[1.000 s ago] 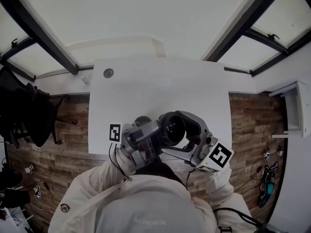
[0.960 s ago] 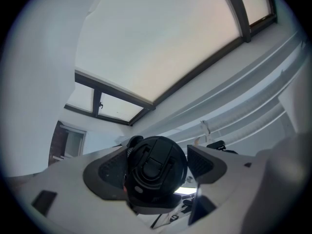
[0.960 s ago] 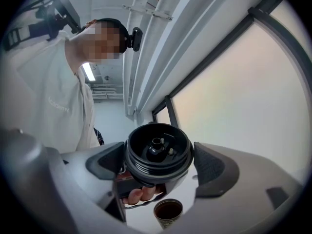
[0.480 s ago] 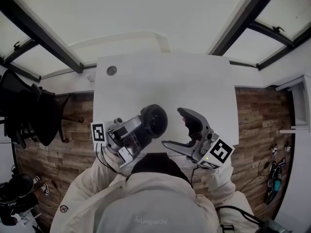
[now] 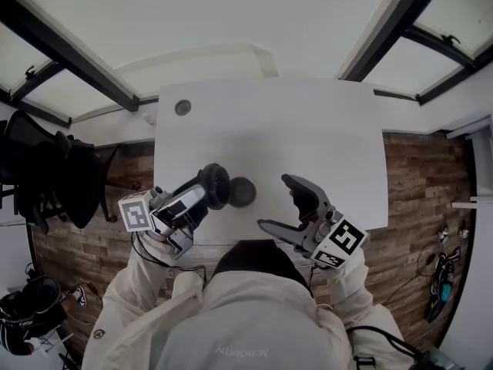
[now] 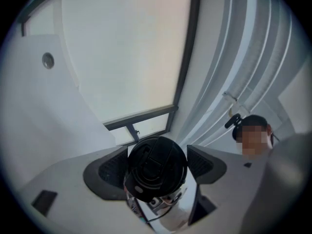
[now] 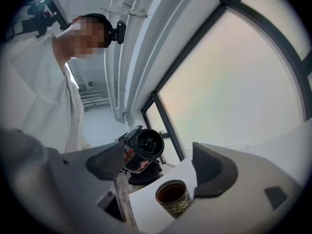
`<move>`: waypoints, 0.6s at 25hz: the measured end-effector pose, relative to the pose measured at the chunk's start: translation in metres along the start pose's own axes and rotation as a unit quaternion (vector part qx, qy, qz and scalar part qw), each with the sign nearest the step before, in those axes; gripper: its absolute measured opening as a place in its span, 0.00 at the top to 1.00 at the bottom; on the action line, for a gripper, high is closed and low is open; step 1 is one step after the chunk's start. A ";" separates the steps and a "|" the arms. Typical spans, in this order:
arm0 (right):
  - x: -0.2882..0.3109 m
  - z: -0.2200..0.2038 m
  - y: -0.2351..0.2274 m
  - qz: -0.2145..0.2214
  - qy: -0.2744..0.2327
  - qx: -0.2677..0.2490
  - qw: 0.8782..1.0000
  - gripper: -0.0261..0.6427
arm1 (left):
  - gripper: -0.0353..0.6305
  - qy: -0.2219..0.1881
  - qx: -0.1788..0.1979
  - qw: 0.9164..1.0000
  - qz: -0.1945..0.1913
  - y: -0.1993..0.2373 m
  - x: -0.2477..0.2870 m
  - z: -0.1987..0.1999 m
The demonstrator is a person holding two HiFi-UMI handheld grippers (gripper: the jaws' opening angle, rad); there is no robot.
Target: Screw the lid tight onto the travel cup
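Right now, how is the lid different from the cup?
The lid is clamped in the left hand-held gripper and held up in the air, while the cup stands on the white table. The lid is plain black, but the cup has a pale pattern on its side. The lid is tipped on edge, and the cup is upright and open. Both are round and dark.

The cup [image 5: 243, 192] stands on the table [image 5: 308, 137] — lid [image 5: 214, 185] just left of it, perhaps touching.
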State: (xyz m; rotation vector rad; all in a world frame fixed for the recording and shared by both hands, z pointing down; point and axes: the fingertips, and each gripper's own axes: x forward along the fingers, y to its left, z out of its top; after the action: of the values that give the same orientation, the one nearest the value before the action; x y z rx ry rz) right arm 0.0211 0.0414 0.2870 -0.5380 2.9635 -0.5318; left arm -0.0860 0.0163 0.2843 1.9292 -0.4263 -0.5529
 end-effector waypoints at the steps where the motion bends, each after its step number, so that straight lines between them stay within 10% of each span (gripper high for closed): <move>1: 0.001 -0.005 -0.002 -0.003 0.003 0.006 1.000 0.31 | 0.37 0.014 0.024 0.999 0.016 0.005 -0.001 -0.002; 6: 0.007 -0.035 -0.011 -0.016 0.022 0.040 0.999 0.31 | 0.37 0.069 0.105 0.989 0.082 0.025 0.002 -0.015; 15: 0.001 -0.086 -0.024 -0.042 0.074 0.068 0.994 0.31 | 0.37 0.191 0.285 0.925 0.161 0.058 0.018 -0.048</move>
State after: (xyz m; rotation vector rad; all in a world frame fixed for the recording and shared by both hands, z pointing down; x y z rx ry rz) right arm 0.0159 0.0479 0.3756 -0.6382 3.0217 -0.8101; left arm -0.0469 0.0198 0.3508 2.3835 -0.6849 0.1953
